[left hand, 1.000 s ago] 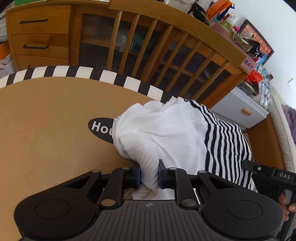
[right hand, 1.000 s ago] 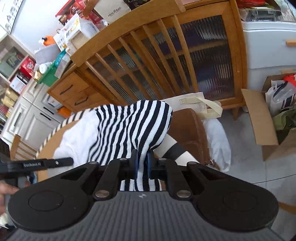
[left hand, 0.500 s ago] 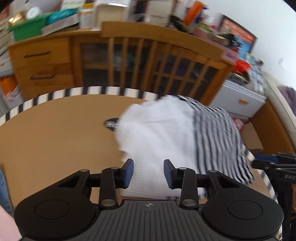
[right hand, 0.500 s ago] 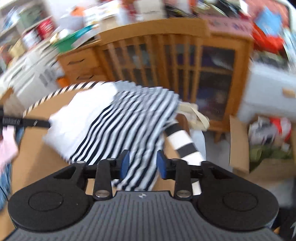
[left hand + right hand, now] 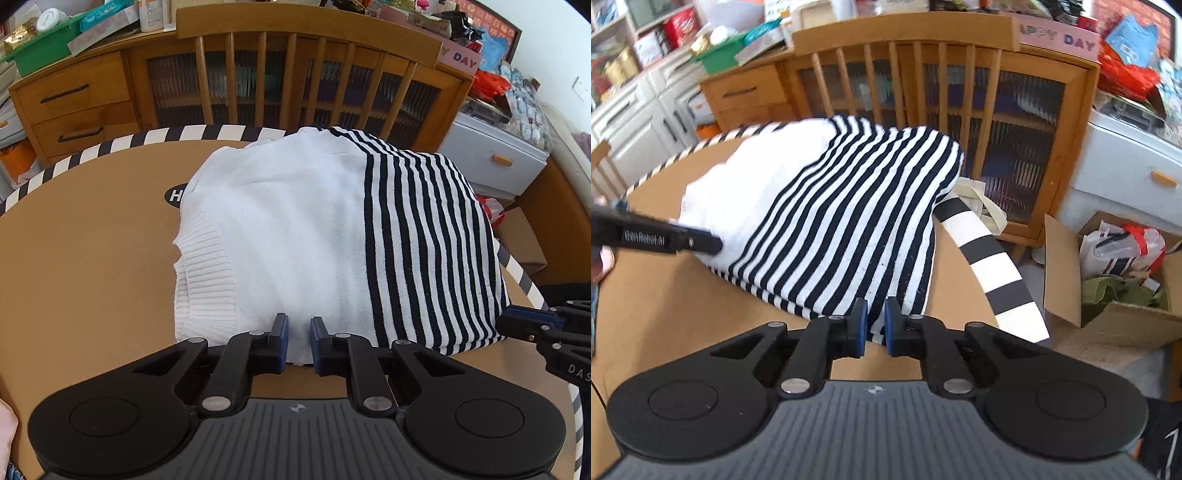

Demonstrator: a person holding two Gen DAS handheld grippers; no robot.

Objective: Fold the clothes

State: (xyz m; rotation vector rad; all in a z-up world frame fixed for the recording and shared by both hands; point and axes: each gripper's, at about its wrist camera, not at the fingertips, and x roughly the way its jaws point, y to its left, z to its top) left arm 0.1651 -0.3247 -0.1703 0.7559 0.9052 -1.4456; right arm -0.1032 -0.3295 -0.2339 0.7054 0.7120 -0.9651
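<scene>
A folded garment, white on its left half and black-and-white striped on its right, lies flat on the round brown table. It also shows in the right wrist view. My left gripper sits at the garment's near white edge, jaws slightly apart with cloth between them but not pinched. My right gripper sits at the near striped edge, jaws narrowly apart in the same way. The right gripper shows at the right edge of the left wrist view, and the left gripper at the left of the right wrist view.
The table has a black-and-white striped rim. A wooden chair back stands behind the table, with a wooden cabinet beyond. An open cardboard box with bags sits on the floor at the right.
Both grippers held the garment lifted one second ago. They have let go and the garment now lies flat and folded on the table. Both grippers have narrowed again at its near edge.
</scene>
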